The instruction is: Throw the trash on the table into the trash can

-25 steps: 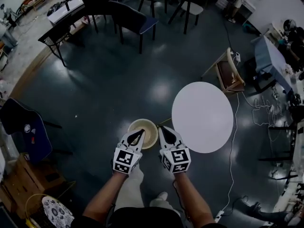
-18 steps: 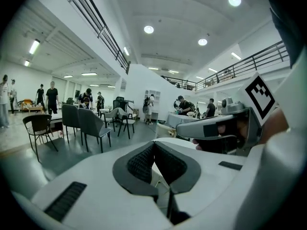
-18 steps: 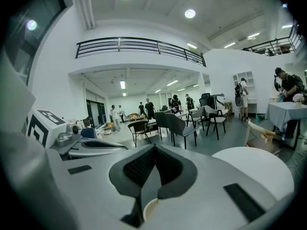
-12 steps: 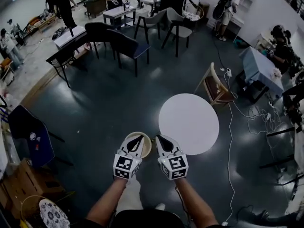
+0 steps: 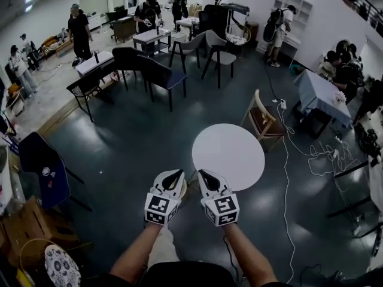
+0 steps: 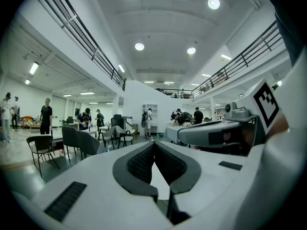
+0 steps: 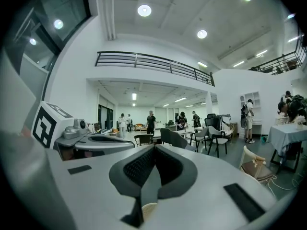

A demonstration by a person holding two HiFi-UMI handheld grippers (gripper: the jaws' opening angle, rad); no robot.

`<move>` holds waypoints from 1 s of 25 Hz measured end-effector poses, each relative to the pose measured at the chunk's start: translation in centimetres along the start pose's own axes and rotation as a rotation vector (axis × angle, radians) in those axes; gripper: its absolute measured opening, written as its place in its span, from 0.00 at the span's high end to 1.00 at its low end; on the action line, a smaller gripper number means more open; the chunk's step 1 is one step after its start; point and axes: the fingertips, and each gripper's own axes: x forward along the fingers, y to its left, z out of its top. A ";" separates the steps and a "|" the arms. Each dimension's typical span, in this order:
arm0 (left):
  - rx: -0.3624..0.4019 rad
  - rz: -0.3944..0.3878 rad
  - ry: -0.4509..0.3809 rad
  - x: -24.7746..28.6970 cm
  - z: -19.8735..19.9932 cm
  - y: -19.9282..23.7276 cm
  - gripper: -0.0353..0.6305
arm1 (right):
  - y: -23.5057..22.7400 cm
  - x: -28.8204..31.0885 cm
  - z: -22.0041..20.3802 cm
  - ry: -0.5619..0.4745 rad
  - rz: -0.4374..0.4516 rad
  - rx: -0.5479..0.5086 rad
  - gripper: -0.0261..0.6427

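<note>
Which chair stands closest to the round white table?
The light wooden chair right beside the round white table; the dark chairs stand well away across the floor.

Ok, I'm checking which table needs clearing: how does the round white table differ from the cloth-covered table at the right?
The round white table is circular with an uncovered top; the cloth-covered table is rectangular, draped in blue-grey. Nothing lies on the round white table; a small white thing sits on the cloth-covered table. People are at the cloth-covered table, none at the round one. Both stand on the dark floor.
</note>
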 end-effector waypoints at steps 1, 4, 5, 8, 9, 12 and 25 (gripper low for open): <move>0.008 0.002 -0.006 -0.8 0.3 -1.0 0.92 | 0.3 -1.2 0.2 -0.010 0.000 -0.004 0.94; 0.027 0.010 -0.024 -3.0 0.7 -3.6 0.92 | 1.2 -4.5 0.5 -0.034 0.002 -0.010 0.94; 0.030 0.014 -0.029 -3.7 0.8 -4.5 0.92 | 1.5 -5.6 0.5 -0.041 0.004 -0.011 0.94; 0.034 0.024 -0.043 -5.6 1.1 -7.3 0.92 | 2.3 -8.8 0.5 -0.056 0.014 -0.017 0.94; 0.034 0.026 -0.046 -6.3 1.1 -8.2 0.92 | 2.7 -9.8 0.4 -0.060 0.018 -0.019 0.94; 0.037 0.038 -0.046 -8.5 1.0 -10.6 0.92 | 3.9 -12.8 0.3 -0.074 0.032 -0.016 0.94; 0.030 0.079 -0.035 -14.4 3.9 -15.0 0.92 | 7.0 -19.2 2.4 -0.080 0.061 0.006 0.94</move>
